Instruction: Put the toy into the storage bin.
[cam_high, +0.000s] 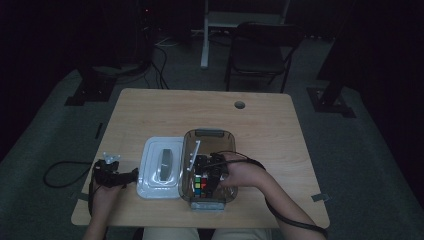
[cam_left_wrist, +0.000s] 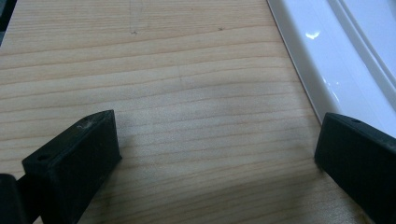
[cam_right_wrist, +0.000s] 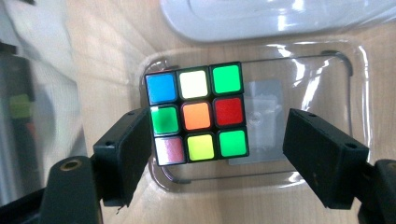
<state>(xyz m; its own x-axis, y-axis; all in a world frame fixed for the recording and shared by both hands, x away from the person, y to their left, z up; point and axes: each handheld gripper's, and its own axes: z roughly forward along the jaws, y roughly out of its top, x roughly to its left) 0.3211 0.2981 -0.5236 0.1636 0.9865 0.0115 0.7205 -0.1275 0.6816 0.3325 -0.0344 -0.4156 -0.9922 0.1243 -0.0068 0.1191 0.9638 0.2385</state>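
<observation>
A scrambled colour cube (cam_right_wrist: 196, 114) lies on the floor of a clear plastic container (cam_right_wrist: 345, 65). My right gripper (cam_right_wrist: 217, 123) reaches down into the container with a jaw on each side of the cube. The left jaw is at the cube's edge, the right jaw stands off it with a gap, so the gripper is open. In the high view the cube (cam_high: 201, 184) sits near the container's front end under my right gripper (cam_high: 207, 172). My left gripper (cam_left_wrist: 217, 135) is open over bare table (cam_left_wrist: 163, 70), beside the white lid (cam_left_wrist: 336, 60).
The white lid (cam_high: 160, 167) lies flat just left of the container (cam_high: 210, 134). My left gripper (cam_high: 131, 176) rests near the table's front left corner. A cable hole (cam_high: 239, 105) sits at the back of the table, with a folding chair (cam_high: 260, 50) beyond.
</observation>
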